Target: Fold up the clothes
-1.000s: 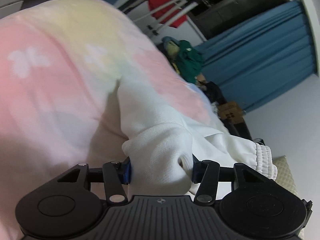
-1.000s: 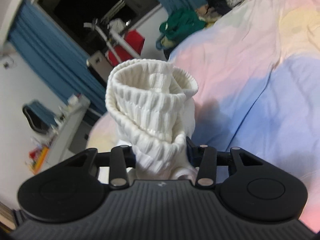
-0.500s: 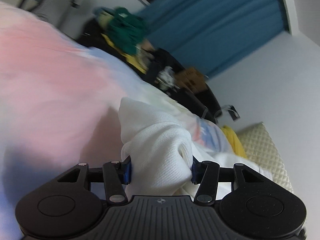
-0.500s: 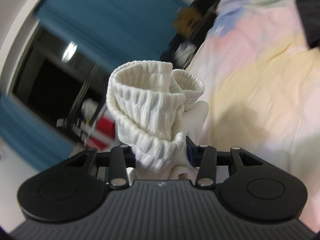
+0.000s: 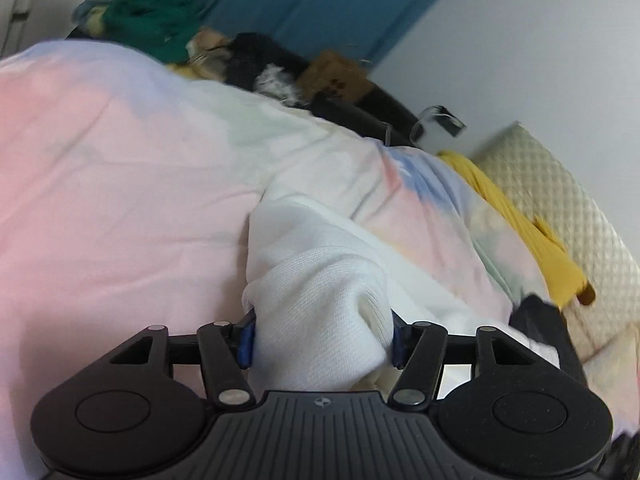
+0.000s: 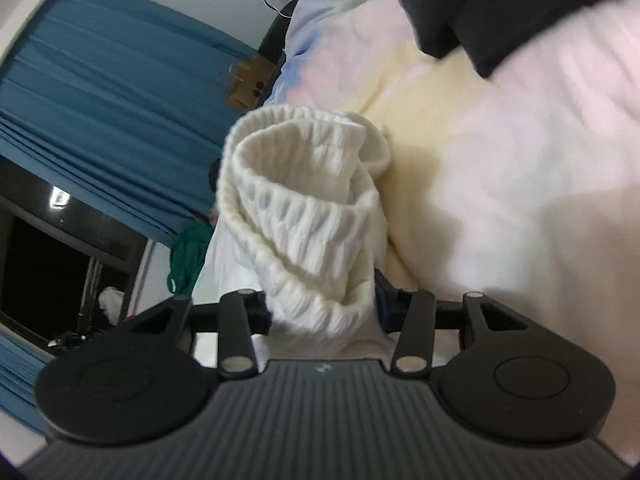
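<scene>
Blue curtains (image 6: 92, 128) w/ dark window (image 6: 44, 272), white wall (image 5: 520, 40), pastel bedspread (image 5: 120, 180), quilted cream headboard (image 5: 560, 200).

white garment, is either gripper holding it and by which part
Both are. The left gripper has a bunched plain-knit fold of the white garment between its opening jaws; the right gripper has the ribbed cuff, jaws also opening.

Left gripper (image 5: 320, 338) angled down, jaws opening, blue pads (image 5: 246, 338) apparently touching bunched white garment (image 5: 316, 320) between them. Right gripper (image 6: 322, 306) also angled down, jaws opening, ribbed white cuff (image 6: 304, 216) bundled between its fingers, contact likely but blurred.
</scene>
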`<state>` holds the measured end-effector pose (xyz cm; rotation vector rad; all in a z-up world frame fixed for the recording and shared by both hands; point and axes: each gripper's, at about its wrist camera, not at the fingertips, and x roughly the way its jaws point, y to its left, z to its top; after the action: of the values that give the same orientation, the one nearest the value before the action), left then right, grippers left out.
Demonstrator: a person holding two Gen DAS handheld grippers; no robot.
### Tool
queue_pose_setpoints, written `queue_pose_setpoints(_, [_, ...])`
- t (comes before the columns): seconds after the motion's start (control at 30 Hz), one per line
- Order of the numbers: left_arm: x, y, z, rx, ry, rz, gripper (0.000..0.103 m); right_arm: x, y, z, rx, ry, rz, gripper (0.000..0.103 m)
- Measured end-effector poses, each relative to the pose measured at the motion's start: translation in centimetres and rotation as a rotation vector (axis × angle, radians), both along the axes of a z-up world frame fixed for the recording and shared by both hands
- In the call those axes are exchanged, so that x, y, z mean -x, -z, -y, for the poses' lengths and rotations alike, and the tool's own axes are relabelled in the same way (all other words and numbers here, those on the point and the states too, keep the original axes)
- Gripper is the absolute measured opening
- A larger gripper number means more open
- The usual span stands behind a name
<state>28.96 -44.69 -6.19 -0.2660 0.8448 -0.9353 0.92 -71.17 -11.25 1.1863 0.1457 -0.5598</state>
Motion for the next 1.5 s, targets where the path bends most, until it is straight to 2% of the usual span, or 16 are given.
queue_pose_setpoints(0.13, [-0.1,-0.6,0.0,-0.04,-0.004,-0.012,0.063,-0.7,-0.8,0.4,-0.028,-0.013,-0.043,0.056])
queue_pose_setpoints(0.2, [0.8,-1.9,-0.8,-0.084,-0.018,-0.003,0.071,-0.2,-1.4,1.1,-0.07,-0.026,-0.083,0.062])
queue_pose_setpoints(0.33, [3.7,-6.3,-3.1,-0.171,-0.023,0.095,0.075,3.4,-4.3,-0.4,-0.055,-0.022,-0.181,0.071])
queue_pose_setpoints(0.4, [5.2,-8.7,-4.4,-0.201,-0.019,0.146,0.078,4.7,-6.3,-1.0,-0.011,-0.035,-0.207,0.071])
queue_pose_setpoints(0.5, [7.5,-12.6,-6.4,-0.196,-0.027,0.194,0.08,7.0,-9.9,-2.3,0.072,-0.052,-0.229,0.072])
queue_pose_setpoints(0.7, [14.2,-20.9,-10.9,-0.178,-0.035,0.317,0.084,10.2,-17.8,-5.1,0.244,-0.103,-0.196,0.072])
queue_pose_setpoints(0.9, [22.7,-26.8,-15.8,-0.197,-0.017,0.482,0.095,12.9,-25.1,-11.1,0.456,-0.202,-0.222,0.073])
queue_pose_setpoints(0.93, [23.9,-27.5,-16.6,-0.19,-0.019,0.493,0.097,13.4,-26.0,-12.3,0.495,-0.214,-0.223,0.079])
queue_pose_setpoints(0.97, [25.0,-28.0,-17.4,-0.183,-0.019,0.503,0.101,13.9,-26.7,-13.5,0.534,-0.225,-0.221,0.085])
queue_pose_setpoints(1.0, [26.1,-28.5,-18.1,-0.175,-0.019,0.513,0.103,14.4,-27.4,-14.7,0.573,-0.236,-0.219,0.086])
queue_pose_setpoints(1.13, [30.7,-29.7,-21.2,-0.176,-0.048,0.591,0.103,16.0,-29.2,-19.2,0.709,-0.254,-0.205,0.086])
queue_pose_setpoints(1.2, [32.4,-29.7,-22.4,-0.176,-0.052,0.588,0.103,16.5,-29.4,-21.0,0.737,-0.259,-0.208,0.086])
queue_pose_setpoints(1.37, [35.3,-28.0,-24.8,-0.178,-0.087,0.606,0.103,17.0,-28.4,-24.5,0.796,-0.255,-0.225,0.086])
queue_pose_setpoints(1.5, [36.0,-26.1,-26.3,-0.181,-0.118,0.596,0.103,16.8,-27.1,-26.9,0.832,-0.255,-0.238,0.086])
